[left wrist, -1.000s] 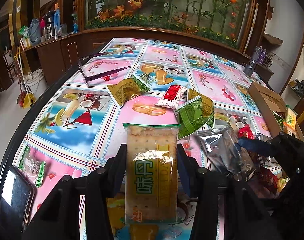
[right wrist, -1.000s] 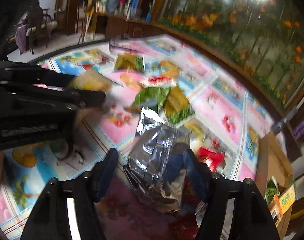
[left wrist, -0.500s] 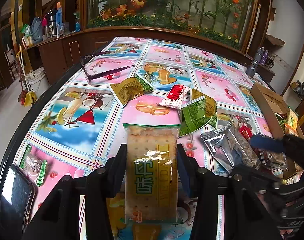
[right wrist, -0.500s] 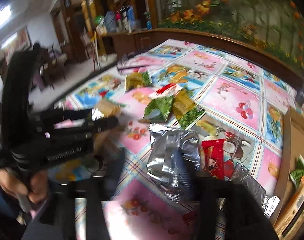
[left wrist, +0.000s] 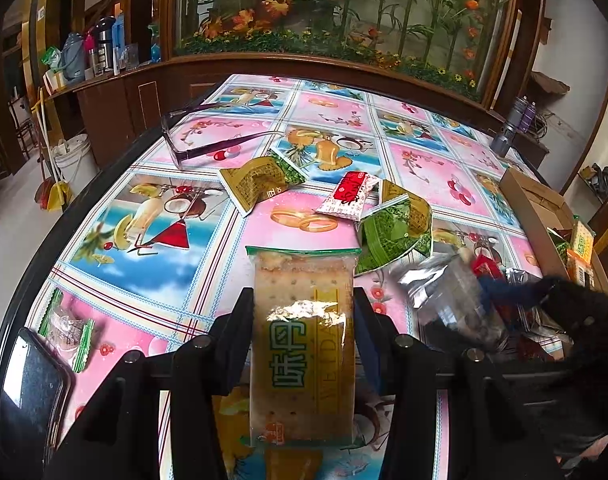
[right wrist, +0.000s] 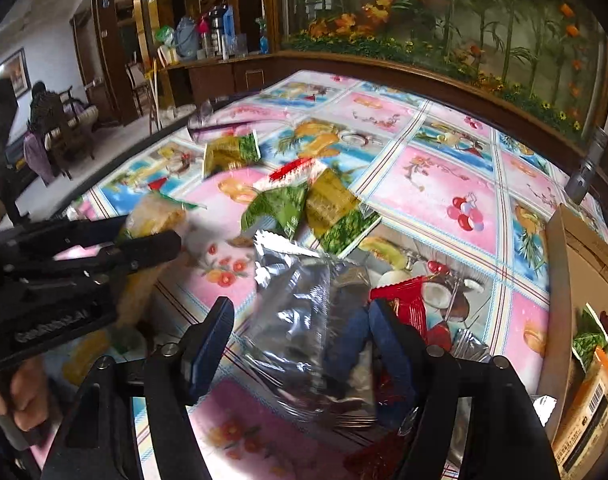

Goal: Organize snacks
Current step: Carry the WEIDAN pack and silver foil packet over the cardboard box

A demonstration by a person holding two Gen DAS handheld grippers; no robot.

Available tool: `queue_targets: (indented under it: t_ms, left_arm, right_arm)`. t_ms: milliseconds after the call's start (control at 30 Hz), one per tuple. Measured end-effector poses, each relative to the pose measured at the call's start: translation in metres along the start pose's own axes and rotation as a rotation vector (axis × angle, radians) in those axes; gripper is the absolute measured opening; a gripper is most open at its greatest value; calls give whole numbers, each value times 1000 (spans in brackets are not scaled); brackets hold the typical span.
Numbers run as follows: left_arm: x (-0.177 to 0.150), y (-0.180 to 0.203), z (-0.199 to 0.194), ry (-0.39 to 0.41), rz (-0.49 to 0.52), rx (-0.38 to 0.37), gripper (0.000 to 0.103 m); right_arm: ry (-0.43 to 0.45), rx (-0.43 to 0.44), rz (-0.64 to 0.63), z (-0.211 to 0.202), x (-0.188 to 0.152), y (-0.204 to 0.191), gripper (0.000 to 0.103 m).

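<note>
Fingers (left wrist: 240, 332) astride cracker pack (left wrist: 303, 344)

The cracker packet (left wrist: 303, 344) is showing green characters "味甲" beside pale lettering "WEIDA"; other print is staying unreadable.

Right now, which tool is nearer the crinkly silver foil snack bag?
Right. The right tool straddles the crinkly silver foil snack bag, jaws closing; the left tool holds a cracker packet beside it.

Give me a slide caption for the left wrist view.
Left hand-held gripper clamps a cracker packet above the snack-strewn table.
</note>
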State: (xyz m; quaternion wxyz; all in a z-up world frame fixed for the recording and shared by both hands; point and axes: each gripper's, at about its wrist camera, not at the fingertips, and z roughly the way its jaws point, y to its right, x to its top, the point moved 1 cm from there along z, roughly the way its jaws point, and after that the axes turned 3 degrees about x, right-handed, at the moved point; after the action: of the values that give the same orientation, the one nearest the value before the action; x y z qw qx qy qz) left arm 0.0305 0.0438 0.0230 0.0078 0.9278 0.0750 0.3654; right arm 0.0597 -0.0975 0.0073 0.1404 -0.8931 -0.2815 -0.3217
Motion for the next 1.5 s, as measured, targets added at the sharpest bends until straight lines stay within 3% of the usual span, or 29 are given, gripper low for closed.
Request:
queue_targets:
  t_ms: [33, 133, 467, 1000, 1500]
  left_arm:
    - [0, 0, 0, -1, -1, 0, 46]
    - [0, 0, 0, 1, -1, 0, 46]
    - [1, 3, -4, 8, 0, -7, 46]
    - [2, 6, -7, 22, -1, -10, 46]
    - [7, 24, -25, 116, 30, 17, 46]
  right_arm:
    - [-36, 34, 3, 6, -3, -1, 65]
    - [-16, 19, -44, 3, -6, -9, 63]
    - [111, 57, 75, -33, 3, 12, 63]
    - [160, 55, 148, -49, 7, 34, 63]
    - [289, 44, 296, -97, 8, 85, 63]
